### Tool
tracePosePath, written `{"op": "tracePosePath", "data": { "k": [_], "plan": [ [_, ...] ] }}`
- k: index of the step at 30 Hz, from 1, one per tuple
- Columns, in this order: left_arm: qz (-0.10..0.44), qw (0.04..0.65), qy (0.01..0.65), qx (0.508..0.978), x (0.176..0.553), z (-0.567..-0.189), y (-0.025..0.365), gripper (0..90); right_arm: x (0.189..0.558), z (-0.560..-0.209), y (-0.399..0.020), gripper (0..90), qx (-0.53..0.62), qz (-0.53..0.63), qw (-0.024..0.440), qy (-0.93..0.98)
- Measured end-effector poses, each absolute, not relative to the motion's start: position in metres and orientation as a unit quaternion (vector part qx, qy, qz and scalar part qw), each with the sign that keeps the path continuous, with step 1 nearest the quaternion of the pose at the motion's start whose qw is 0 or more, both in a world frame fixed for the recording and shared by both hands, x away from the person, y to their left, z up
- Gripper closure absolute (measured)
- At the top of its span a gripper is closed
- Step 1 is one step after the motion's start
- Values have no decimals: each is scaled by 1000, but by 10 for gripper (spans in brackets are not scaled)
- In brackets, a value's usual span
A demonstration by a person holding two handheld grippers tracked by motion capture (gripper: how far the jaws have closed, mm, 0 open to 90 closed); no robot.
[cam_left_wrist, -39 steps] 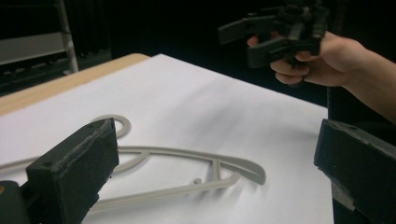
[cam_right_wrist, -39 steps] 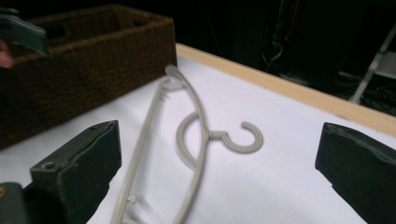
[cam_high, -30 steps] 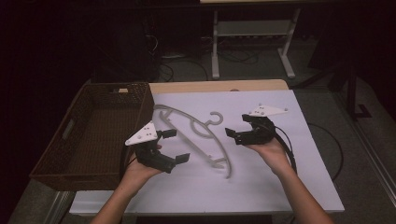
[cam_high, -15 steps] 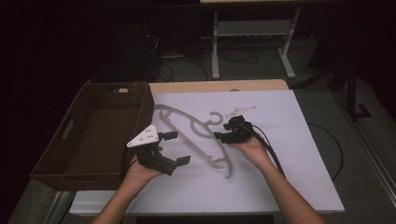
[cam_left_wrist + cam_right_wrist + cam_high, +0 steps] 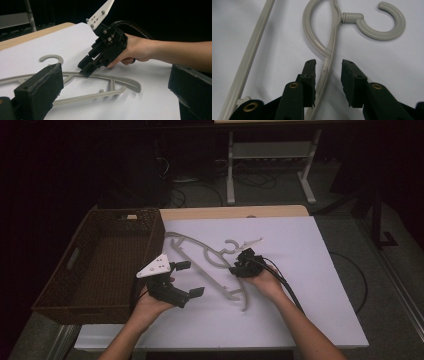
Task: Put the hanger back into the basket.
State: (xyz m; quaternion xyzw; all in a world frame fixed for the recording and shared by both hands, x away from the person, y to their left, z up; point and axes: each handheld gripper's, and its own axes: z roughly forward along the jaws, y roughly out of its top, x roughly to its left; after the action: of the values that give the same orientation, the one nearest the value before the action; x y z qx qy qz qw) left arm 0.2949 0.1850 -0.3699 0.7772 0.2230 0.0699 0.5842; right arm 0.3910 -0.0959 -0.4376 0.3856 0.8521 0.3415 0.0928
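A: Where does the grey plastic hanger lie?

B: Flat on the white table sheet, just right of the brown wicker basket. From the sheet's middle it runs from about ten o'clock down to five o'clock, with its hook on the side away from the person.

A: And the right gripper?

B: It has its tips down at the hanger's shoulder bar, just below the hook. In the right gripper view the bar passes between the two black jaws. The jaws have just been closing on it. The left one stands very close to the bar, perhaps grazing it, while the right one keeps a clear gap, so the bar is straddled and not pinched.

A: What about the left gripper?

B: It hovers over the sheet at roughly eight o'clock from the hanger's middle, close to the basket's near corner. Its jaws are spread wide with nothing between them. In the left gripper view the hanger lies ahead of them at twelve o'clock, and the right hand shows at one o'clock.
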Motion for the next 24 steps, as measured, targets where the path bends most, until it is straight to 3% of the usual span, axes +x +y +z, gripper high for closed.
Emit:
{"op": "tracePosePath", "data": {
  "k": [9,24],
  "plan": [
    [69,581,225,779,295,-370,185,0,390,-440,-92,757,384,332,93,857],
    [68,580,225,780,295,-371,183,0,388,-440,-88,768,398,315,99,856]
  ]
}}
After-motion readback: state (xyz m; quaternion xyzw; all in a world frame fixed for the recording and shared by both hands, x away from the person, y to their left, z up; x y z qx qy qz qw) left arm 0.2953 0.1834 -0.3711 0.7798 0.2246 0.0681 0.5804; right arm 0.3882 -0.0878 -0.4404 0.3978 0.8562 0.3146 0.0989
